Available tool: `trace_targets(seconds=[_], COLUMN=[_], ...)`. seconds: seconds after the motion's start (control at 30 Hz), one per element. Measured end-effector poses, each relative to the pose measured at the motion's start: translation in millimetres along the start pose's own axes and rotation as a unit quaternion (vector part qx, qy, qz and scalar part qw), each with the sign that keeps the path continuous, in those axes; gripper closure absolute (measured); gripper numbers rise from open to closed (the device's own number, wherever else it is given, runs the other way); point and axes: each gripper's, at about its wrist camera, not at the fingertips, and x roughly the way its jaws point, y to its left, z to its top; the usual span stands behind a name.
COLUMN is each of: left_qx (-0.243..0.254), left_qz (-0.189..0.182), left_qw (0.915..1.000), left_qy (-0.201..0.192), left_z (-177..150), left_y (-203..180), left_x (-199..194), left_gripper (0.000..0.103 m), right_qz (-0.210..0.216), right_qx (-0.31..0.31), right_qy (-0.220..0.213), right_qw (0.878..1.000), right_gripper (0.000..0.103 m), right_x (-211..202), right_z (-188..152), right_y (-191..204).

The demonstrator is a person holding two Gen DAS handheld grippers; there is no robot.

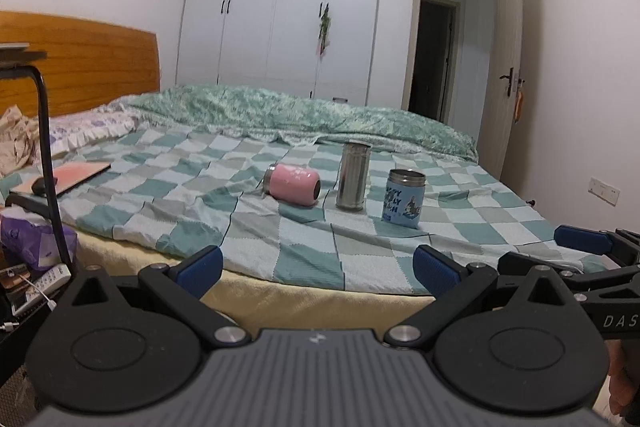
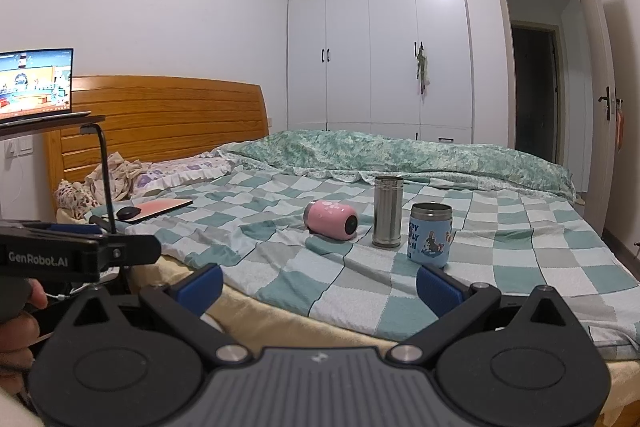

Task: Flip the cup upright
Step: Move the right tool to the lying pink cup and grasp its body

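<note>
Lying on its side mid-bed, pink cup (image 1: 292, 183) with open mouth turned toward the bed's near edge, well ahead of both empty, wide-open grippers, left gripper (image 1: 318, 267) facing it more squarely than right gripper (image 2: 319, 285).

White wardrobe (image 2: 380, 35) and wooden headboard (image 2: 168, 119) behind the checked bed (image 2: 520, 259).
</note>
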Motion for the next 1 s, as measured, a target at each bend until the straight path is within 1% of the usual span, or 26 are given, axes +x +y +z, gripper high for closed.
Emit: trace_targets(seconds=[0.1, 0.17, 0.33, 0.4, 0.6, 0.73, 0.87, 1.0], left_qx=[-0.008, -0.016, -0.032, -0.042, -0.065, -0.08, -0.084, -0.103], left_qz=[-0.003, 0.007, 0.032, 0.036, 0.043, 0.04, 0.051, 0.046], left_qw=[0.9998, 0.9995, 0.9988, 0.9984, 0.9967, 0.9952, 0.9941, 0.9914], left_qy=[0.02, 0.025, 0.017, 0.013, 0.024, 0.04, 0.046, 0.065], left_z=[3, 4, 12, 18, 32, 39, 42, 44], left_y=[9, 15, 24, 26, 33, 42, 51, 65], left_x=[20, 34, 65, 77, 102, 124, 145, 171], left_gripper=[0.0, 0.0, 0.0, 0.0, 0.0, 0.0, 0.0, 0.0], right_qz=[-0.009, -0.012, -0.007, -0.002, 0.013, 0.022, 0.026, 0.032], right_qx=[-0.007, -0.011, -0.02, -0.025, -0.026, -0.018, -0.028, -0.038], right_qy=[-0.001, -0.002, -0.003, -0.002, -0.006, 0.011, 0.029, 0.043], right_qw=[1.0, 1.0, 1.0, 1.0, 1.0, 1.0, 0.999, 0.998], right_gripper=[0.0, 0.0, 0.0, 0.0, 0.0, 0.0, 0.0, 0.0], right_x=[22, 39, 79, 96, 140, 170, 199, 231], right_z=[6, 11, 27, 33, 47, 55, 61, 68], right_y=[-7, -12, -21, -22, -24, -30, -35, -39])
